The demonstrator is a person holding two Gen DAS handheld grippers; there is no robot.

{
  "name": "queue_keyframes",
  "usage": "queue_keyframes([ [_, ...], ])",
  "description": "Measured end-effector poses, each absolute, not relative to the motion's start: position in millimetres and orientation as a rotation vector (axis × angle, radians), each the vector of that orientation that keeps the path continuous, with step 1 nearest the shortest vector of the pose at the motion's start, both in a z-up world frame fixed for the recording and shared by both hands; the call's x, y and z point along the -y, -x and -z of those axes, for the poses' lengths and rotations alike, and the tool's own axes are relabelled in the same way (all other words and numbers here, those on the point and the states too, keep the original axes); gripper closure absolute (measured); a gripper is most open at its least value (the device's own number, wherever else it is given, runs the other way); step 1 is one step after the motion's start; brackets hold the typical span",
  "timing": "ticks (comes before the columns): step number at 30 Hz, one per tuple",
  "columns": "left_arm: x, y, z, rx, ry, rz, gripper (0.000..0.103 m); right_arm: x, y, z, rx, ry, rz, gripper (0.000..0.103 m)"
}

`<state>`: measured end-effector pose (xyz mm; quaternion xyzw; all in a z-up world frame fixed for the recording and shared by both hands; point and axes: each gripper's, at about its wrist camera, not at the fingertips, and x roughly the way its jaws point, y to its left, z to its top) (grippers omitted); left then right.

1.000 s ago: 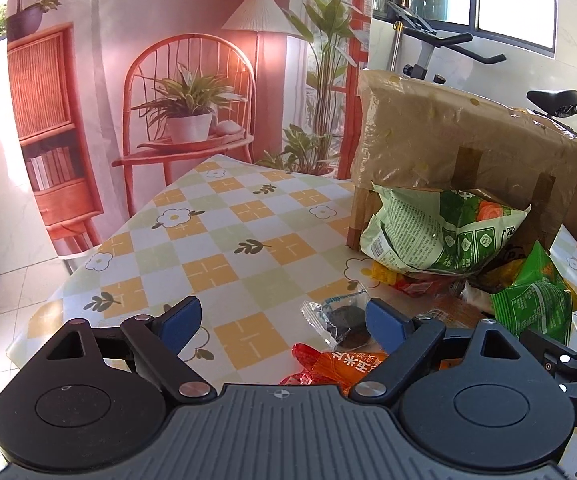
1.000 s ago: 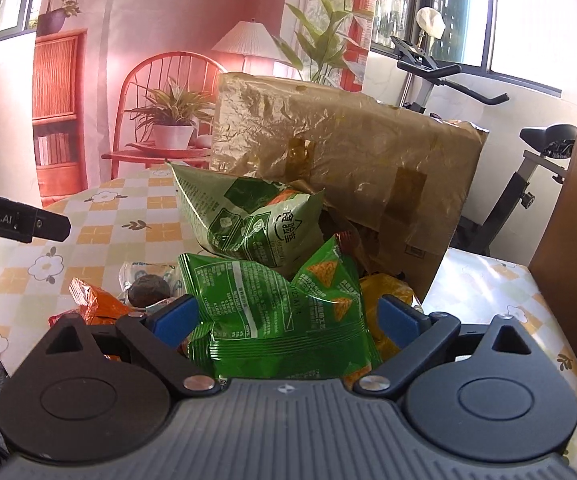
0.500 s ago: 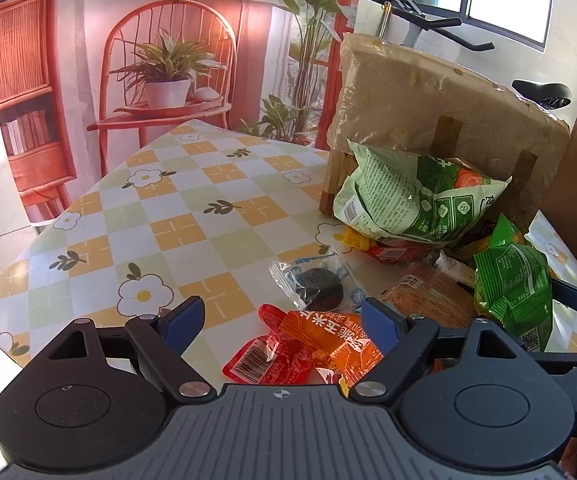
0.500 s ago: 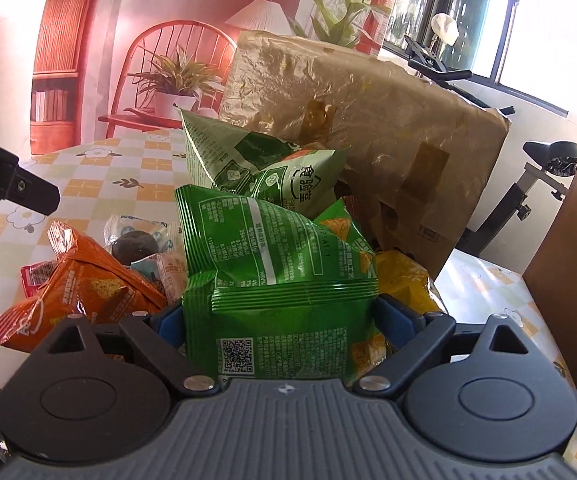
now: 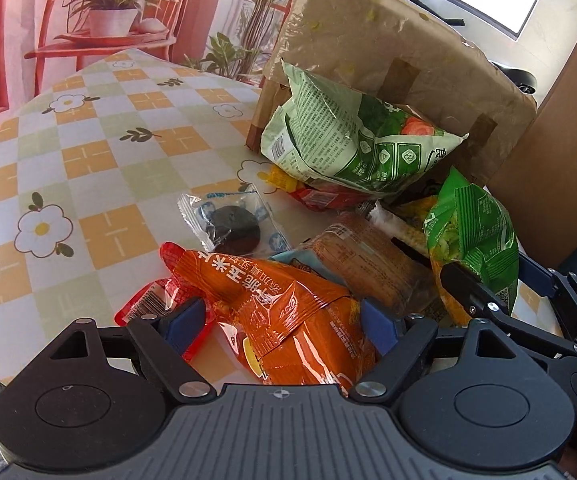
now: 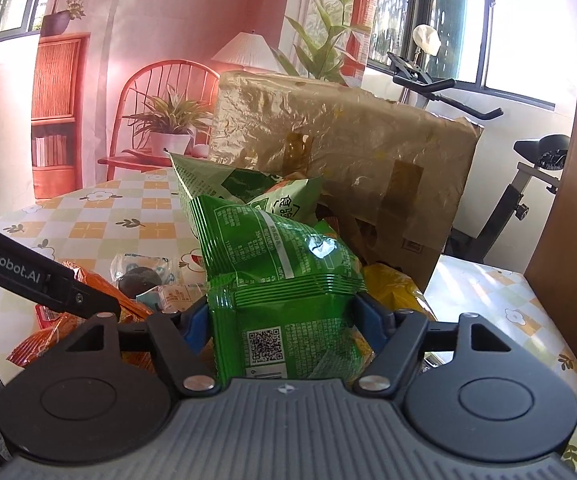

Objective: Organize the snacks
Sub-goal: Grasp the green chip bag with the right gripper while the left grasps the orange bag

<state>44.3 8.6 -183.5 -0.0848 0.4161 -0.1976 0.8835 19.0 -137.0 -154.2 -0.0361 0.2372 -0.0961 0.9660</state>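
Note:
An orange snack bag (image 5: 288, 312) lies between the open fingers of my left gripper (image 5: 280, 320), pads either side of it. My right gripper (image 6: 284, 320) has its pads against both sides of a bright green chip bag (image 6: 284, 280); the same bag (image 5: 472, 236) and right gripper show at the right of the left wrist view. A large pale green bag (image 5: 352, 144) leans out of a brown cardboard box (image 5: 400, 64) lying on its side.
A clear-wrapped dark cookie (image 5: 232, 224), a brown biscuit pack (image 5: 368, 268), a small red packet (image 5: 148, 304) and yellow packets (image 6: 392, 284) lie on the checkered tablecloth (image 5: 88, 152). A wooden panel (image 6: 568, 200) stands at the right; the table's near edge is close below.
My left gripper moved forward and down, so the orange bag now sits between its fingers. My right gripper closed in on the green chip bag, its pads now touching both sides.

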Motion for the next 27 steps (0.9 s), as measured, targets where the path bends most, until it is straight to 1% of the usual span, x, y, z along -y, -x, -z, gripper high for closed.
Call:
queue_keyframes([
  [5,-1,-55,200,-0.942,0.204,0.409,0.017,140,-16,153,-0.472,0.055,0.196,0.031],
  [12,10,-58,204,-0.932,0.163,0.399,0.015,140,-17,153,-0.474,0.043,0.199,0.031],
  [16,10,-62,212,-0.981,0.175,0.414,0.014,141,-16,154,-0.477,0.037,0.200,0.031],
  [18,10,-63,213,-0.975,0.179,0.419,0.015,141,-15,153,-0.477,0.033,0.200,0.031],
  [19,10,-63,213,-0.970,0.175,0.433,0.023,141,-15,153,-0.476,0.032,0.201,0.031],
  [20,10,-61,210,-0.959,0.169,0.438,0.032,142,-15,153,-0.476,0.029,0.201,0.032],
  [22,10,-57,204,-0.932,0.144,0.444,0.045,142,-14,152,-0.474,0.027,0.204,0.033],
  [23,10,-54,199,-0.908,0.121,0.441,0.049,142,-14,151,-0.474,0.027,0.205,0.034],
  [27,5,-40,181,-0.815,0.080,0.416,0.050,143,-11,148,-0.460,0.019,0.213,0.037],
])
